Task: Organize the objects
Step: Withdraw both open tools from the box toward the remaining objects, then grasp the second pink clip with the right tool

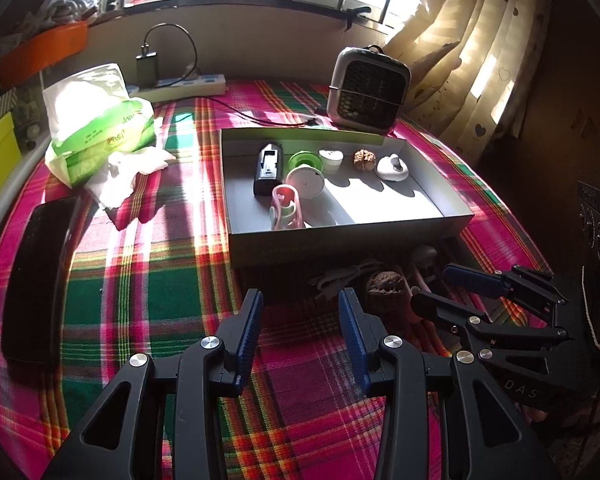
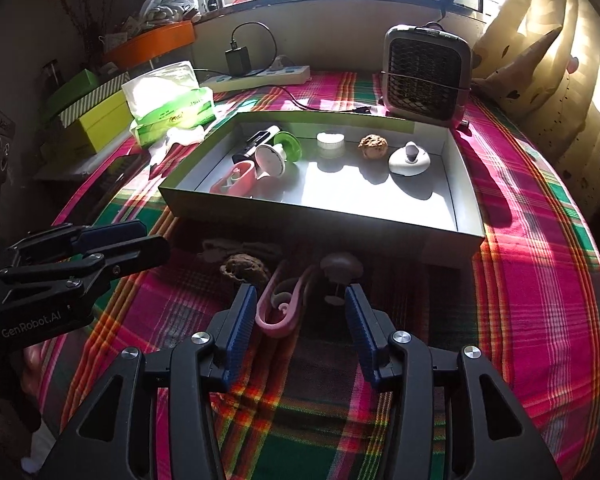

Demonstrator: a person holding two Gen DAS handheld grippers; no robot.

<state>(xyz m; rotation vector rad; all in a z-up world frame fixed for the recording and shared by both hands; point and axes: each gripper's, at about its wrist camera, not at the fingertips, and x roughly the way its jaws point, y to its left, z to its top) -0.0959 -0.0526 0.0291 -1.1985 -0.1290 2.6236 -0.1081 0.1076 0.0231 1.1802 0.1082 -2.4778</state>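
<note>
A shallow grey cardboard box (image 2: 466,216) with a green far rim lies on the pink-and-green plaid cloth (image 2: 540,280), sunlit, below the barred window. Inside it, from left to right, sit a black rectangular device (image 1: 269,168), a pink curled clip (image 2: 238,178), a green-and-white spool (image 2: 274,158), a small white round pot (image 2: 330,141), a brown wrinkled walnut (image 2: 373,145) and a white domed knob (image 2: 410,158). Just near the box's front wall, in its shadow, lie a second walnut (image 2: 242,267), a pink curved clip (image 2: 282,308) and a dark mushroom-shaped knob (image 2: 340,268). The right gripper (image 2: 300,312) hovers above the cloth with its blue-padded jaws apart; the pink curved clip lies between them, and the pads are not pressing on it. The left gripper (image 1: 300,320), to the left, is likewise open with nothing between its fingers. Far left rests a green-and-white tissue pack (image 1: 96,120); far right stands a small grey fan heater (image 2: 426,70).
</note>
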